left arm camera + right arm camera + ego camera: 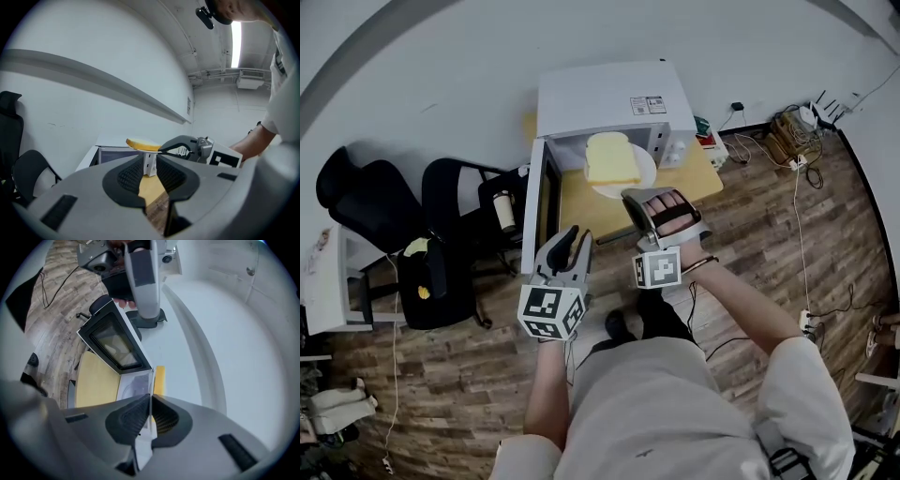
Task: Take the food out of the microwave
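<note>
Yellow bread slice [609,157] sits on a white plate [645,171], upper centre of the head view, at the mouth of the open white microwave [600,98]. The right gripper [630,195] is clamped on the plate's near rim. In the right gripper view the rim runs edge-on as a thin white line between the pads, with the bread just past the jaw tips, above centre. The plate is up off the yellow table [581,202]. The microwave door [539,202] is swung open to the left.

The left gripper [572,236] is lower left of the plate, just beside the door, apart from both. Its jaws stand spread with nothing between them. In its own view the bread and plate show above the gap, well beyond the tips.

Black chairs [370,202] are at the left edge on the wood floor [750,234].
</note>
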Demonstrator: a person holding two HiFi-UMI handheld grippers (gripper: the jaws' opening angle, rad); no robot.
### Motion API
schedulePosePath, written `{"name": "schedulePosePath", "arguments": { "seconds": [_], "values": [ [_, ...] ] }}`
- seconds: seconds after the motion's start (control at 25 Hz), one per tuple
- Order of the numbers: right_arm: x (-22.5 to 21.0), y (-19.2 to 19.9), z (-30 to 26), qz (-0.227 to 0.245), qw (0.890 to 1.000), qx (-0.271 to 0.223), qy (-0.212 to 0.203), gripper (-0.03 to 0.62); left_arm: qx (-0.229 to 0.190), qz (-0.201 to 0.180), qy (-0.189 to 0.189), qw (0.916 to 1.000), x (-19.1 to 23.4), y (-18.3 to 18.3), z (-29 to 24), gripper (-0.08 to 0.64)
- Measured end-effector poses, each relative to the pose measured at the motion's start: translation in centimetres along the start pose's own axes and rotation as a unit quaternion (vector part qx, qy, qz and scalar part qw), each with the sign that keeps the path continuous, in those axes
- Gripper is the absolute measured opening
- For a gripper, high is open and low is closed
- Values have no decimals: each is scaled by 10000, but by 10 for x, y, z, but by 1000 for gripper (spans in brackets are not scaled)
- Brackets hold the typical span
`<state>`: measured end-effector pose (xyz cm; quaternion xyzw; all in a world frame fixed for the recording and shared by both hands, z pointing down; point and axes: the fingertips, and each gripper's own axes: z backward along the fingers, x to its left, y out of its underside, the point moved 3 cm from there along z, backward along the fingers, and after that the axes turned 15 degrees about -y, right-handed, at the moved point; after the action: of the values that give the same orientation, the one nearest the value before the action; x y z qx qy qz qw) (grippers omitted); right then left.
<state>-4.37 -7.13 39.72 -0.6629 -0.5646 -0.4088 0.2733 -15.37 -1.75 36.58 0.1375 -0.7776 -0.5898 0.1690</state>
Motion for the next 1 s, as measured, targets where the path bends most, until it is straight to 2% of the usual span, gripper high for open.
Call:
{"name": "schedulePosePath", "arguments": {
  "seconds": [0.2, 0.36, 0.52, 1.0],
  "values": [
    [1, -6, 2, -185, 9995, -221, 95, 12, 22, -23, -65, 10000, 3, -5, 4, 76],
    [-25, -11, 20, -34, 9999, -40, 159, 12, -38, -28, -20, 10000, 0, -9, 7, 69],
    [-26, -13, 24, -158, 9997, -66, 180, 13, -52, -18, -1, 10000, -4, -8, 12, 61],
    [-41, -20, 44, -39, 9997, 84, 242, 14, -59, -35, 97, 9999, -20, -4, 20, 28]
  ]
}}
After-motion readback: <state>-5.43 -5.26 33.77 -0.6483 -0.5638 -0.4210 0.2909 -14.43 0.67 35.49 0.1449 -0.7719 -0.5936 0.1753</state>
